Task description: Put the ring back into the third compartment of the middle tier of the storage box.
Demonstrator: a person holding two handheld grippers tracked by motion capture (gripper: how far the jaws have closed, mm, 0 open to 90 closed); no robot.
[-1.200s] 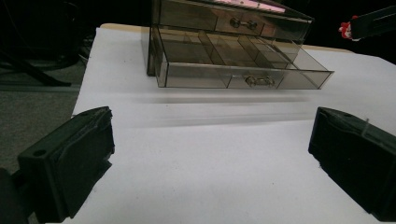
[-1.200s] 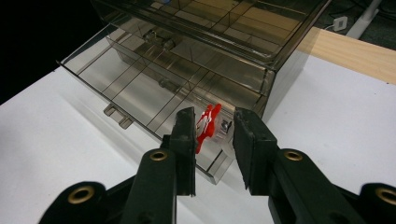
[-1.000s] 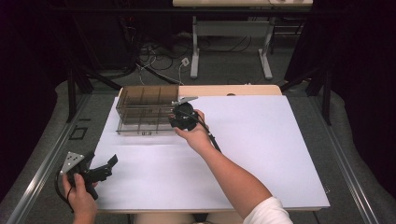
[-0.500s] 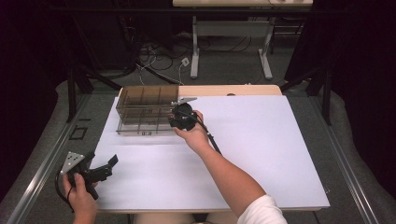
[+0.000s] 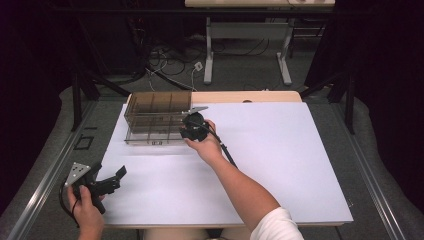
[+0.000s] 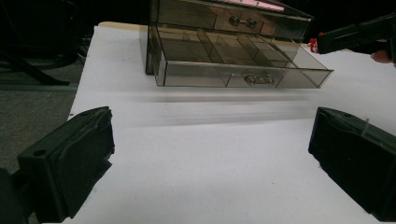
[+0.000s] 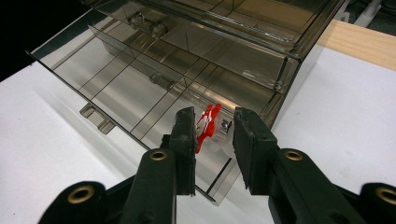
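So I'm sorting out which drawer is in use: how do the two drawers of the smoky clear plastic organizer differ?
The lower drawer is pulled out over the white sheet; the upper drawer is pushed in. The right gripper holds a small red piece over the lower drawer. Both are transparent, with dividers and small knobs.

A smoky clear drawer box (image 5: 157,117) stands at the far left of the white worktop (image 5: 280,165). The right gripper (image 5: 192,126) sits at the box's right front corner. The left gripper (image 5: 97,182) rests at the worktop's near left edge, well apart.
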